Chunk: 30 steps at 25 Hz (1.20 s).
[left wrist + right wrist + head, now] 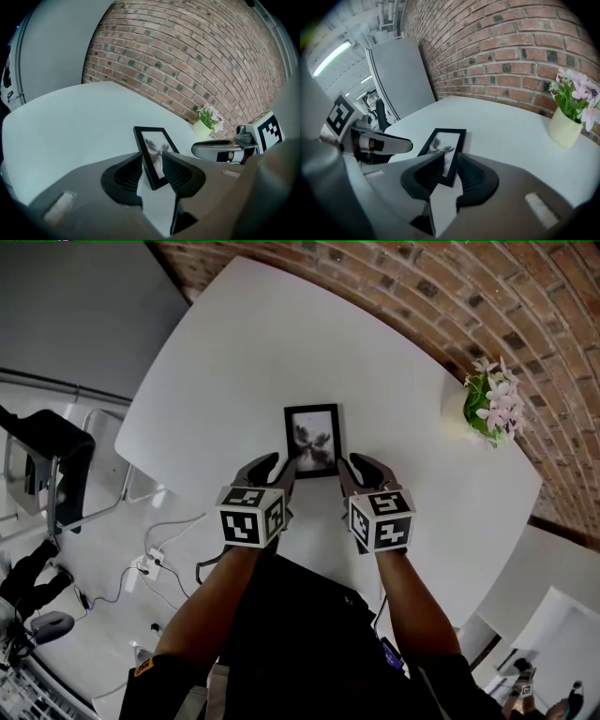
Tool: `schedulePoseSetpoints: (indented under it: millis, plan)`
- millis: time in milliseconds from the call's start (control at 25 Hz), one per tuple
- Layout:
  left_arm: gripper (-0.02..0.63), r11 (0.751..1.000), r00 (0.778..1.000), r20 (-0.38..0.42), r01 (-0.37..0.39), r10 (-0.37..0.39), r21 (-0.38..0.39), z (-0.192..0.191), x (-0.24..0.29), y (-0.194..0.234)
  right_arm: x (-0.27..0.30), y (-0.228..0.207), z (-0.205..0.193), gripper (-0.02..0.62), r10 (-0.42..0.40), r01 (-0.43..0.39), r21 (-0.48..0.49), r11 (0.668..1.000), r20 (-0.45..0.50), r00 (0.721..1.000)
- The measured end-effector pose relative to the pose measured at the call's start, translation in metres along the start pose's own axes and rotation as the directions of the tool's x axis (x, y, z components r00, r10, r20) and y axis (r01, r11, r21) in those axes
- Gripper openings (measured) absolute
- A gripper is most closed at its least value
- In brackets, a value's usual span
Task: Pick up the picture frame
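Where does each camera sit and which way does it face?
Head view: on the head, steeply down at table, picture frame; both forearms, left claw, right claw show.
Left gripper view: on left claw, along its jaws at frame, brick wall; right claw shows.
Right gripper view: on right claw, at frame; left claw shows.
Shared: frame, flowers.

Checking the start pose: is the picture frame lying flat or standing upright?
Lying flat: the picture frame faces up on the table, its picture visible from above.
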<state>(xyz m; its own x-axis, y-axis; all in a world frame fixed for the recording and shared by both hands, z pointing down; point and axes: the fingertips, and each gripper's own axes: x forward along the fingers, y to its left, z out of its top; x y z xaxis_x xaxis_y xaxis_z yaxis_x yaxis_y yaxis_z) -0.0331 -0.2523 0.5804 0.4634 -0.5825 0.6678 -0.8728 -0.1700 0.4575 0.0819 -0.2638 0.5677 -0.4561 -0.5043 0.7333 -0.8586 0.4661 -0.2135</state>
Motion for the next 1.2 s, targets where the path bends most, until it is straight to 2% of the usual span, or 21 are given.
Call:
schedulePoseSetpoints:
  millis: [320,600,1200]
  plan:
    - [0.143,1.0,0.998,-0.056,0.015,-0.017,-0.026,-0.007,0.016,0.004,0.017,-0.002,-0.01,0.106,0.026,-0.024,0.039,0.999,-0.054,0.998]
    - [0.146,0.998,0.996,-0.075,0.038,-0.043,-0.057,-0.013,0.023,0.007,0.027,-0.004,-0.016,0.11,0.034,-0.029,0.055,0.998,-0.083,0.996]
    - [0.146,0.996,0.989,-0.131,0.063,-0.07,-0.057,-0.021,0.033,0.003,0.039,-0.007,-0.025,0.11,0.064,-0.051,0.108,0.993,-0.12,0.991]
